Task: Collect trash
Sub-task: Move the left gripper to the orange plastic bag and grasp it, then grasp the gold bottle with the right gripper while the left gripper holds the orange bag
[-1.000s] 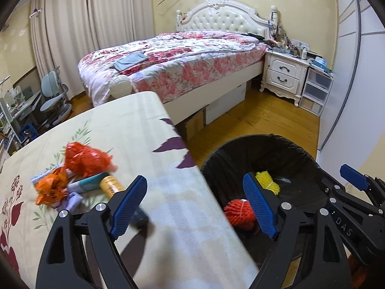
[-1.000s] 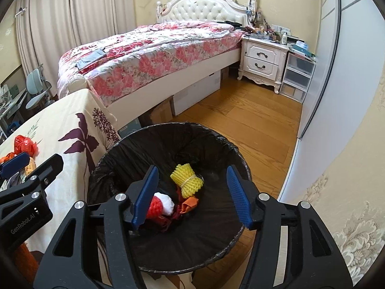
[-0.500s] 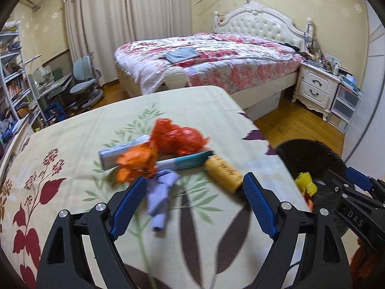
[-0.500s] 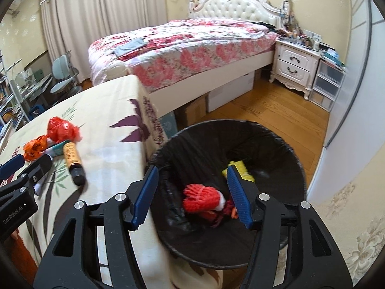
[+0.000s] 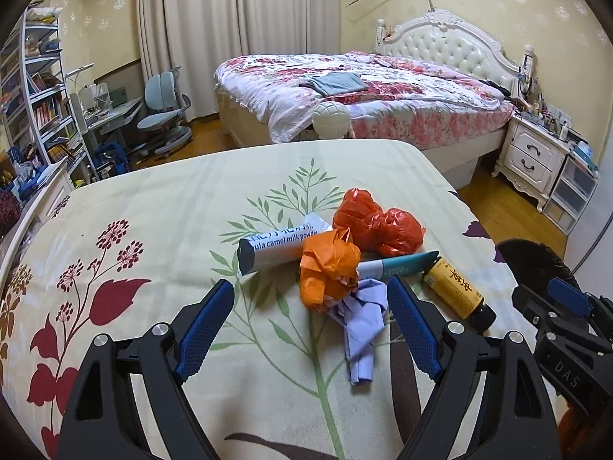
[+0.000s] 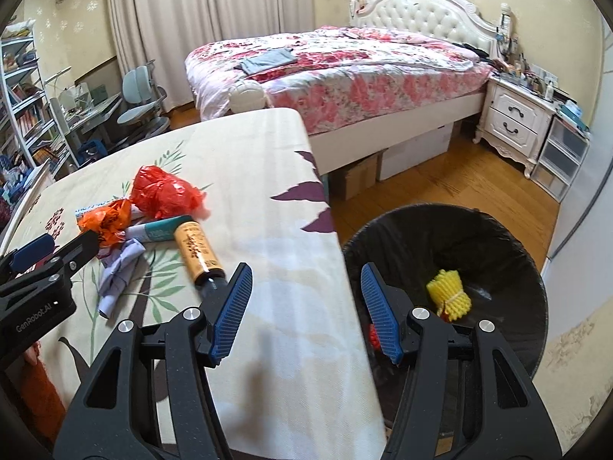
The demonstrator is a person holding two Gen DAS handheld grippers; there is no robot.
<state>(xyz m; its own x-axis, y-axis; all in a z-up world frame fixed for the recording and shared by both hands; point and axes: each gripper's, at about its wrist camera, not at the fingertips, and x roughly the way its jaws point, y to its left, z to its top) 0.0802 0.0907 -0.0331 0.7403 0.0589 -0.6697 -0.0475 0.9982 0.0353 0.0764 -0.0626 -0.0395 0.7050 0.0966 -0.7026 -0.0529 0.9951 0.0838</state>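
Left tongs (image 5: 310,324), spread and empty, frame a trash pile on the bench (image 5: 153,207): crumpled orange wrapper (image 5: 327,268) and lilac tissue (image 5: 362,320), likely light and soft, pinchable mid-bulk. Right tongs (image 6: 306,306), spread, hover near the bin (image 6: 498,237); yellow bottle (image 6: 197,253) probably rigid, rolls.

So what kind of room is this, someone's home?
Most likely a lived-in bedroom at home: a made bed with a tufted headboard, a nightstand beside it, and a desk chair by the bookshelves.
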